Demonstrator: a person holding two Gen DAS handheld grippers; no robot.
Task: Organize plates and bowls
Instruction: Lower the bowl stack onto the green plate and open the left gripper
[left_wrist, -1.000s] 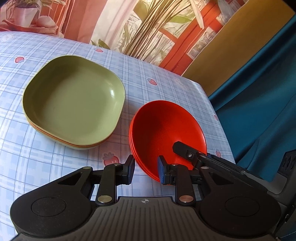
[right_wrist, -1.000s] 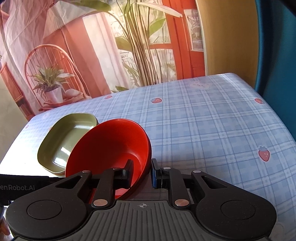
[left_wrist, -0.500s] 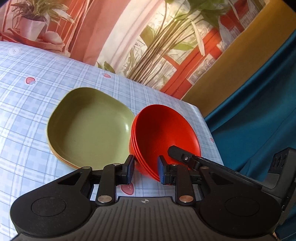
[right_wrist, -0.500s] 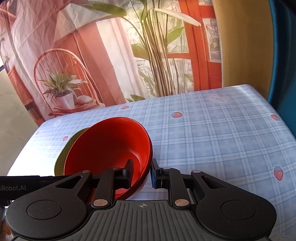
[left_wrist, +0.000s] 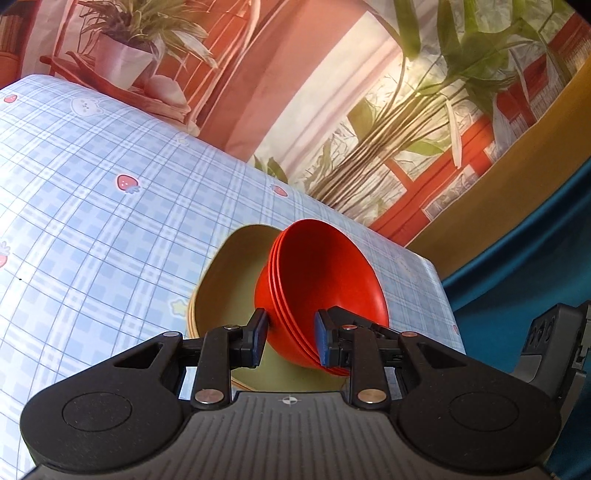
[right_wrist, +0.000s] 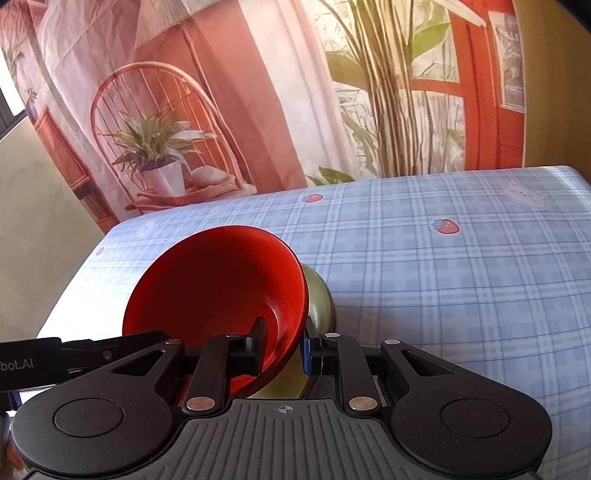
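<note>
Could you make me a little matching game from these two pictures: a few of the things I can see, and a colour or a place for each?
Things:
1. stack of bowls
2. plates
3. tablecloth
4. right gripper

Descriptions:
A. blue plaid with strawberries
B. olive green, on the table beneath the bowls
C. red, tilted, held at both sides
D. black, clamped on a bowl rim

Pairs: 1-C, 2-B, 3-A, 4-D

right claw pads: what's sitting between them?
The rim wall of the red bowl stack: one pad of the right claw is inside the bowl, the other outside. Right wrist view shows it, with the green plates behind.
</note>
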